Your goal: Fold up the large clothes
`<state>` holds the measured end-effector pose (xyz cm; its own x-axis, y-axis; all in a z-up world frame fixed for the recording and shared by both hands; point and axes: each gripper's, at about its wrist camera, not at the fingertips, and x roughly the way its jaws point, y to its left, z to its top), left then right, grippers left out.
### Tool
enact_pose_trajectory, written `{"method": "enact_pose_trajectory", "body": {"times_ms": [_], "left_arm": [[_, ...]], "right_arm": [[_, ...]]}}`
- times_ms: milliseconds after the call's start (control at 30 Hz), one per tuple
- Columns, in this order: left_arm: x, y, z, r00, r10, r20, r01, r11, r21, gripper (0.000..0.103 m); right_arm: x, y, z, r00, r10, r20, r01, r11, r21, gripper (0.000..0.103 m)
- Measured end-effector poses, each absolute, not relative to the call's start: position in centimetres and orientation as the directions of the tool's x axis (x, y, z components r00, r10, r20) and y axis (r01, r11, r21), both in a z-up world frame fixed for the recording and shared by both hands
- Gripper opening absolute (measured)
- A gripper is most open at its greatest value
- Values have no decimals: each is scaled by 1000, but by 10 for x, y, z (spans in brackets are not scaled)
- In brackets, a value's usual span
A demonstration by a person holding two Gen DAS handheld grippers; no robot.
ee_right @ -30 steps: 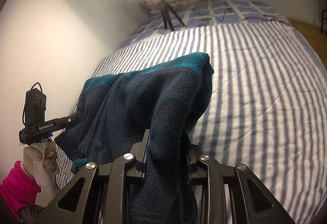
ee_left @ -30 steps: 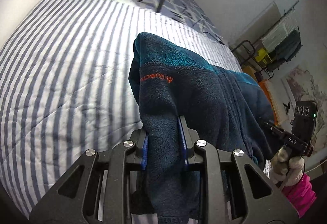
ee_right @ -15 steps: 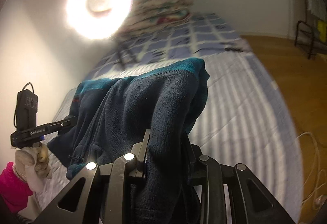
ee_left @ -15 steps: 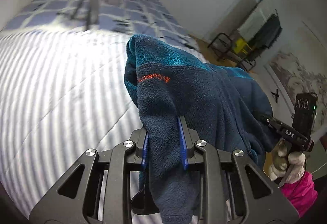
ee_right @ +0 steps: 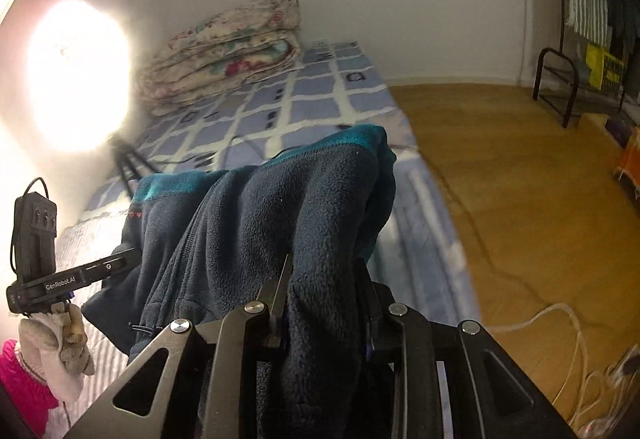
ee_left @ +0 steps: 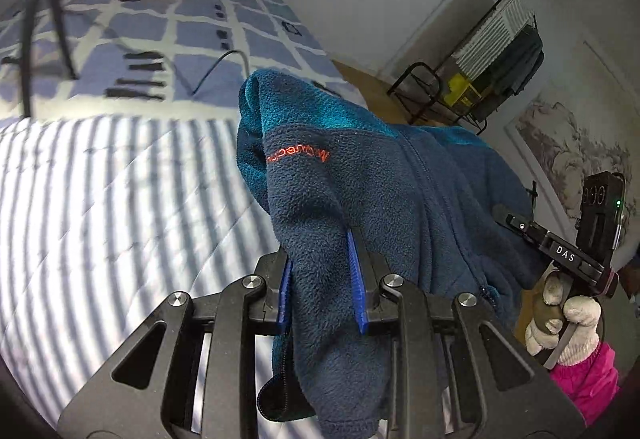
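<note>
Above the striped bed [ee_left: 100,207], each tool clamped navy fleece [ee_left: 360,191]: left tool [ee_left: 320,279] at 6 o'clock, right tool [ee_right: 324,299] likewise, quilts [ee_right: 224,51] at 11.

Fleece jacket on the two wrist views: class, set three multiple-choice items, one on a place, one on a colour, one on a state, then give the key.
1. Where is the folded floral quilt?
A. on the floor
B. at the far end of the bed, by the wall
C. on the rack

2. What colour is the lettering on the fleece jacket?
A. white
B. yellow
C. orange-red

3. The left hand-held gripper is:
A. shut on the jacket
B. open, holding nothing
C. out of view

Key: B, it lies on the checked sheet; C, the stitching shows orange-red; A, fleece sits pinched between its blue pads.
</note>
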<state>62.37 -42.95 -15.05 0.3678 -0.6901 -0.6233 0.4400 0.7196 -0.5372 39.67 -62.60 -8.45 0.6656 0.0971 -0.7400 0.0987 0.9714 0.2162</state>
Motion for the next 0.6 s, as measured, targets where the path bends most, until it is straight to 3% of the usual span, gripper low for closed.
{"method": "enact_pose_trajectory", "body": {"times_ms": [233,367,500,600], "left_arm": [[672,-476,-163,371,-700,-610,439,711,-549,23],[688,-481,-199,348,-670,-656,403,739,-540,23],[701,-463,-228,297,-725,-622,333,689,-644,23],[693,-471,-219,335,-685,-647,384,726,-570,23]], "right_arm": [[446,-668,-93,682,55,-729,128,973,193,24],[469,-691,-120,666,49,-744,152,968,200,24],[479,-713,-169,595,21,-803,251,945,210,24],[472,-721,-181,621,54,-782,269,922,278,25]]}}
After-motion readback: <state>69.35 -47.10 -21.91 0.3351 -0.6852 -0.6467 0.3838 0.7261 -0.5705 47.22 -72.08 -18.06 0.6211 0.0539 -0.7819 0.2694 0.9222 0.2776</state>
